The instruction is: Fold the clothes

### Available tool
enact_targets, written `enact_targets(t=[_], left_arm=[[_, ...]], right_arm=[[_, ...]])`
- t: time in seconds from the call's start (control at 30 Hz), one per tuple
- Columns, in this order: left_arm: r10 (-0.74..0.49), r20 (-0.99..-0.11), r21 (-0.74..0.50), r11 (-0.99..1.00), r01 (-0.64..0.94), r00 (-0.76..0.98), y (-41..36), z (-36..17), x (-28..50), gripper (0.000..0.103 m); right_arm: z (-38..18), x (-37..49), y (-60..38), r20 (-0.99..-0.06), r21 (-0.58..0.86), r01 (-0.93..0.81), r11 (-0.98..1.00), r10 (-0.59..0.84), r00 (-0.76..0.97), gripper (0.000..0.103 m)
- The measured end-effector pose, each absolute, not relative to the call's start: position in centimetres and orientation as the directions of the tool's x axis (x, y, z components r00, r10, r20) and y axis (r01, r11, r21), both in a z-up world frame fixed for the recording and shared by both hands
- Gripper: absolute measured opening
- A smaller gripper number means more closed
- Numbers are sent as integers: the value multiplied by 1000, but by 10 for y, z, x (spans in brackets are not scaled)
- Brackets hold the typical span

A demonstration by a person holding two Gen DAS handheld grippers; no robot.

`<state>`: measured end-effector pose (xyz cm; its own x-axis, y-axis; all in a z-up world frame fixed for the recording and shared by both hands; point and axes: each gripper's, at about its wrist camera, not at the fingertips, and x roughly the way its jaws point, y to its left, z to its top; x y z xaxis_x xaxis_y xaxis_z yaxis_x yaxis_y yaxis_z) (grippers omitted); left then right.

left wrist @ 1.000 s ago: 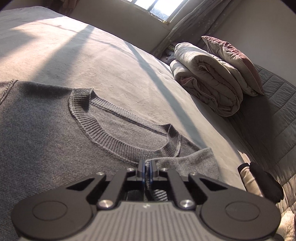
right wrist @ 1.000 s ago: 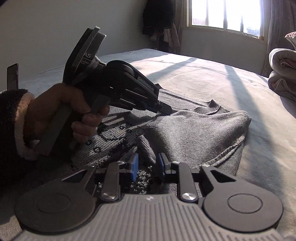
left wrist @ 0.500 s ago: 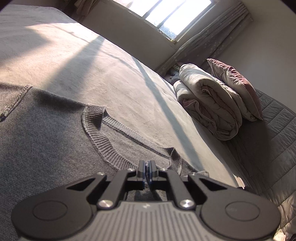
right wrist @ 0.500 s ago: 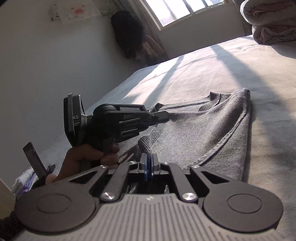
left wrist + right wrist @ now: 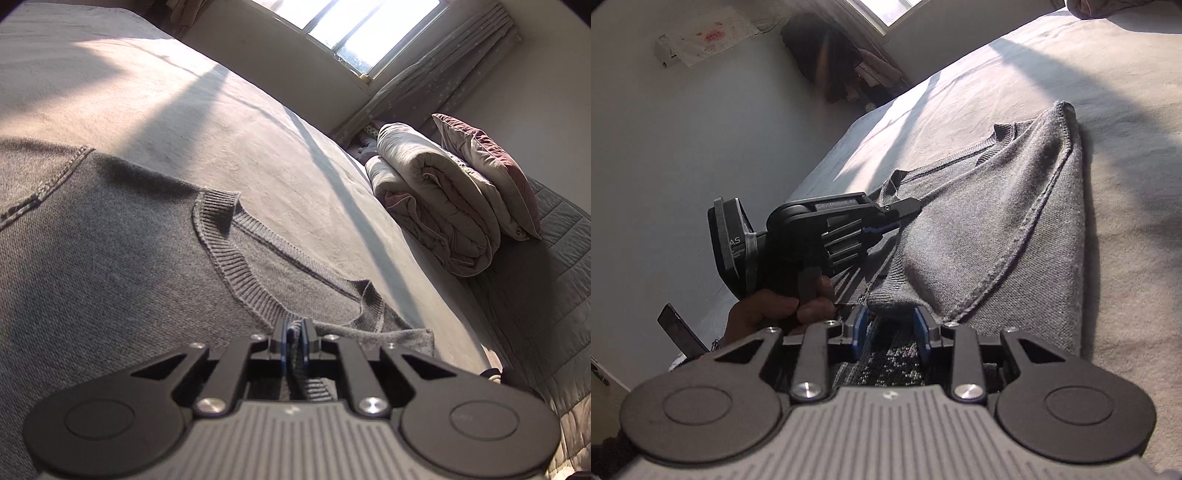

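Now, grey sweater fold between left gripper fingers (just loosening), right gripper fingers parted astride its hem

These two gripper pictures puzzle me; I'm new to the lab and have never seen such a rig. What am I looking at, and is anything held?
A person holds a two-finger tool in each hand, and each tool carries a camera looking along its fingers. One picture comes from the left gripper, the other from the right gripper. A grey sweater lies on the bed, with a rolled duvet and a pillow beyond. Both sets of jaws have just been opening. The left fingers still have a fold of sweater between them; the right ones stand apart over the fabric.
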<state>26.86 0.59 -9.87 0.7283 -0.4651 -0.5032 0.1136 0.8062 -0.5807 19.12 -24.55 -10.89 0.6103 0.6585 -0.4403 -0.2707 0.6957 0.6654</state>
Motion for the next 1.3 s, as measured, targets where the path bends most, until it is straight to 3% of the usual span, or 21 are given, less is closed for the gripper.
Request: enact_targets(t=[0.07,0.23,0.4,0.67,1.2,1.3], left_arm=[[-451,-507,-561,820,116,734,9,-93,246,37],[-459,-527,-561,820,113,715,19,-86,187,38],[-514,-540,-552,814,181,666,18,-83,131,35],[-609,-515,-554,773,308,603,4,-80,51,21],[-703,-509,-528,710,465,496,-52,-96,-34,13],[-714,-496,-531,700,479,494,-56,-99,-41,13]], right_arm=[[-100,182,-248,-485,637,-259,726,638,598,34],[-75,143,-254,-581,536,-220,815,545,604,34],[-57,86,-255,-635,458,-206,865,480,606,34],[-52,8,-248,-687,357,-208,911,407,602,34],[-69,-80,-248,-766,168,-299,939,316,560,34],[-73,-84,-254,-767,196,-293,936,333,549,12]])
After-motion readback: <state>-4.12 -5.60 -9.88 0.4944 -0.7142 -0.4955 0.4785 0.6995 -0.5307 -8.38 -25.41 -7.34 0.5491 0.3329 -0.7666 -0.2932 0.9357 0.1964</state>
